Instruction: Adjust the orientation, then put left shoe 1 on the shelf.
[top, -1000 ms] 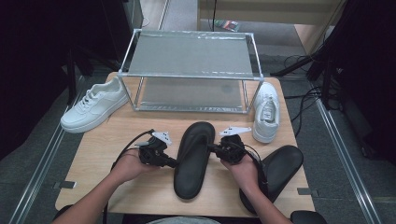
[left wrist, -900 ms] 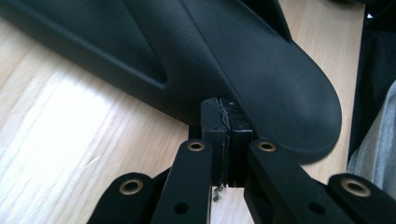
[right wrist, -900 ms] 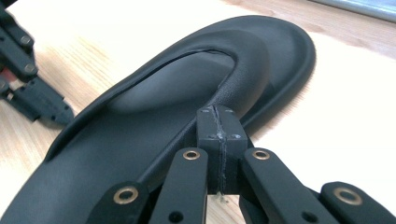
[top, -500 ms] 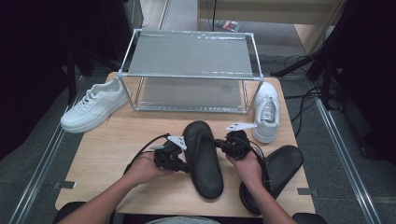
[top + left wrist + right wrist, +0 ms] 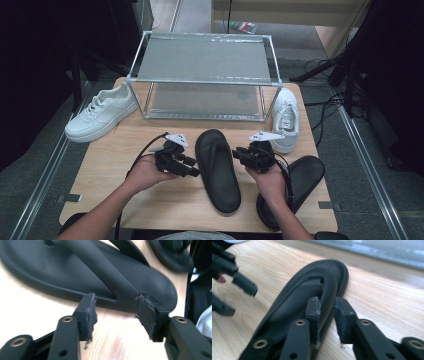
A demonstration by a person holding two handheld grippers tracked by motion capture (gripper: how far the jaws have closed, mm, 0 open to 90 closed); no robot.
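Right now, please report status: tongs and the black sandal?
Left tongs just opened, clear of black sandal. Right tongs just opened, astride its rim. Sandal flat on table.

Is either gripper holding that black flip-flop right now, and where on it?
Neither. The left gripper has just opened beside the flip-flop's edge; the right gripper has just opened, straddling its rim.

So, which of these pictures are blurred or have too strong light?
Left gripper view: the black flip-flop is smeared by blur and the tabletop is washed out nearly white. Right gripper view: the flip-flop's toe is fairly sharp, the rack behind is soft. High view: evenly lit, surroundings dark.
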